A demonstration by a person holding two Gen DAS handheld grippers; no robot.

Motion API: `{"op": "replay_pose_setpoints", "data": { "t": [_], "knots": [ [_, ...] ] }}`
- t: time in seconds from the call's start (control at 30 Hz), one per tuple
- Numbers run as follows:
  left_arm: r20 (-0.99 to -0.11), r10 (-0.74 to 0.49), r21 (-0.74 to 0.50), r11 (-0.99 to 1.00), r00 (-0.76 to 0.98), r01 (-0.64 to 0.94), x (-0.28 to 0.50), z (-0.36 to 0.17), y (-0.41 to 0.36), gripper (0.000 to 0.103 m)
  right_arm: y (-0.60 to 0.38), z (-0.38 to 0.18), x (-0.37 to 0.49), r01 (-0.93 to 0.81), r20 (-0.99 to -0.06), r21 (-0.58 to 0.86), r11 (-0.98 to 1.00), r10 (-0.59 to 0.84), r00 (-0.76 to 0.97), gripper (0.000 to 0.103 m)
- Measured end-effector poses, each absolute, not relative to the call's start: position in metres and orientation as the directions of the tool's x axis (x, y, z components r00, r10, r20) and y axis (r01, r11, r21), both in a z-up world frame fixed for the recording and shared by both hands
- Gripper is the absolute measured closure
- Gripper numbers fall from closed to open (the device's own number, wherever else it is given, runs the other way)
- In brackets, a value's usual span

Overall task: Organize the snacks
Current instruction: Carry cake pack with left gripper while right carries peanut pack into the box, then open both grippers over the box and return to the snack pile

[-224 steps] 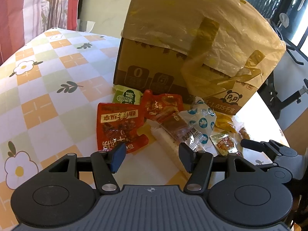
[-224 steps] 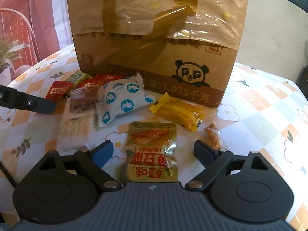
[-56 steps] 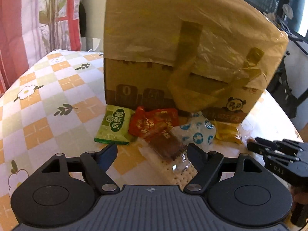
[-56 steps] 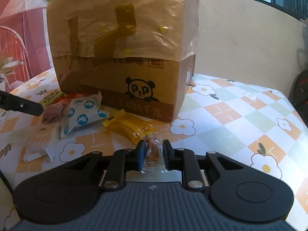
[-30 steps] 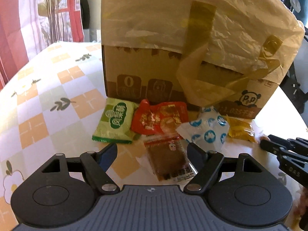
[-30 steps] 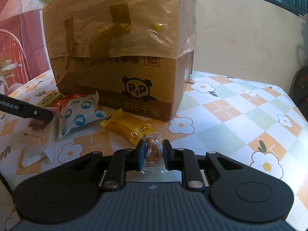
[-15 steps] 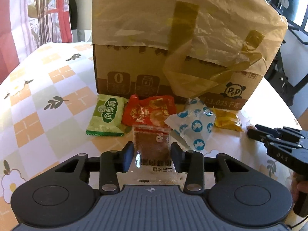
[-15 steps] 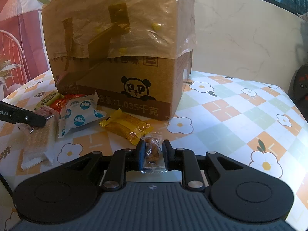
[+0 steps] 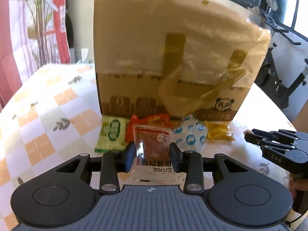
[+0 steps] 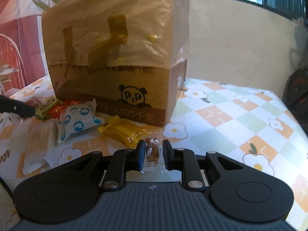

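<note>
Left tool (image 9: 152, 152) gripping jerky packet (image 9: 152, 144) (lifted), cardboard box (image 9: 173, 57) behind

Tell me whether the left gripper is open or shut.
Shut: the left gripper has just closed, pads pressing both edges of the clear meat-snack packet.

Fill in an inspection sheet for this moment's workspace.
Surface: floral checked tablecloth.
Job's things: green packet, red pouch, blue-dotted packet, yellow packet, cracker pack lying before the cardboard box, which is draped in plastic.
Clutter: nothing seen.
Tongs: left tongs have just closed on a brown meat sachet; right tongs shut on a small nut sachet.
Cables: nothing seen.
Surroundings: plant, exercise bike, window.
</note>
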State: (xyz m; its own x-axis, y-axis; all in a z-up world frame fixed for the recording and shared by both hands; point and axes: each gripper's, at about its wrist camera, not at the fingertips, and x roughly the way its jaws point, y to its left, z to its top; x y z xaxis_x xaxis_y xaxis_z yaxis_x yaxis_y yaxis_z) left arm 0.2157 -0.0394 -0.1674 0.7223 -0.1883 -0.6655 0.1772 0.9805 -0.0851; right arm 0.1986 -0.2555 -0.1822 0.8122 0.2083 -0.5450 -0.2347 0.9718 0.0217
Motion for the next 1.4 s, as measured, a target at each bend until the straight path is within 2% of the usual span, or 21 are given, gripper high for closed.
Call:
{"op": "replay_pose_setpoints", "data": {
  "t": [0.13,0.23,0.43,0.57,0.7,0.87,0.9,0.93,0.97,1.0,1.03,1.07,1.27,1.3,1.4],
  "knots": [
    [-0.614,-0.212,-0.079,0.975,0.761,0.208,0.211,-0.147,-0.039,0.063,-0.255,-0.163,0.188,-0.231,-0.534,0.064,0.971,0.229,0.814,0.082],
    [-0.570,-0.257,-0.098,0.964,0.780,0.246,0.209,-0.127,-0.041,0.062,-0.253,-0.129,0.176,-0.277,-0.456,0.089,0.957,0.287,0.843,0.082],
    [-0.451,-0.323,-0.097,0.945,0.832,0.314,0.221,-0.073,-0.053,0.062,-0.245,-0.052,0.180,-0.358,-0.276,0.032,0.933,0.353,0.894,0.082],
    [-0.353,-0.359,-0.121,0.933,0.864,0.338,0.243,-0.031,-0.058,0.062,-0.241,-0.020,0.204,-0.371,-0.215,-0.001,0.928,0.362,0.907,0.082],
    [-0.318,-0.366,-0.136,0.930,0.874,0.341,0.277,-0.007,-0.067,0.061,-0.228,-0.005,0.235,-0.348,-0.207,-0.056,0.936,0.331,0.921,0.082],
    [-0.364,-0.351,-0.150,0.936,0.863,0.317,0.328,-0.007,-0.081,0.060,-0.212,-0.010,0.277,-0.316,-0.257,-0.059,0.947,0.292,0.921,0.082],
    [-0.377,-0.342,-0.143,0.940,0.861,0.311,0.334,-0.008,-0.084,0.057,-0.209,-0.011,0.283,-0.310,-0.268,-0.060,0.949,0.284,0.921,0.081],
    [-0.389,-0.332,-0.135,0.943,0.859,0.304,0.340,-0.011,-0.087,0.053,-0.207,-0.013,0.288,-0.306,-0.278,-0.060,0.950,0.279,0.919,0.080],
    [-0.406,-0.321,-0.129,0.947,0.856,0.294,0.344,-0.013,-0.088,0.041,-0.206,-0.015,0.291,-0.303,-0.282,-0.059,0.951,0.275,0.919,0.078],
    [-0.417,-0.312,-0.129,0.950,0.854,0.284,0.348,-0.014,-0.086,0.033,-0.206,-0.017,0.293,-0.300,-0.286,-0.059,0.952,0.272,0.919,0.064],
    [-0.419,-0.307,-0.132,0.952,0.855,0.278,0.349,-0.016,-0.083,0.032,-0.208,-0.019,0.291,-0.296,-0.284,-0.059,0.953,0.268,0.921,0.053],
    [-0.415,-0.306,-0.135,0.952,0.857,0.274,0.348,-0.017,-0.080,0.032,-0.209,-0.020,0.288,-0.294,-0.274,-0.057,0.954,0.269,0.924,0.050],
    [-0.371,-0.319,-0.123,0.948,0.872,0.294,0.319,-0.019,-0.041,0.029,-0.227,-0.024,0.254,-0.337,-0.232,-0.037,0.941,0.320,0.919,0.049],
    [-0.363,-0.316,-0.113,0.949,0.877,0.295,0.311,-0.019,-0.035,0.026,-0.231,-0.025,0.247,-0.346,-0.226,-0.030,0.938,0.331,0.916,0.048],
    [-0.346,-0.305,-0.090,0.952,0.887,0.292,0.286,-0.020,-0.020,0.026,-0.243,-0.033,0.226,-0.368,-0.205,-0.004,0.930,0.360,0.910,0.043]
  ]
}}
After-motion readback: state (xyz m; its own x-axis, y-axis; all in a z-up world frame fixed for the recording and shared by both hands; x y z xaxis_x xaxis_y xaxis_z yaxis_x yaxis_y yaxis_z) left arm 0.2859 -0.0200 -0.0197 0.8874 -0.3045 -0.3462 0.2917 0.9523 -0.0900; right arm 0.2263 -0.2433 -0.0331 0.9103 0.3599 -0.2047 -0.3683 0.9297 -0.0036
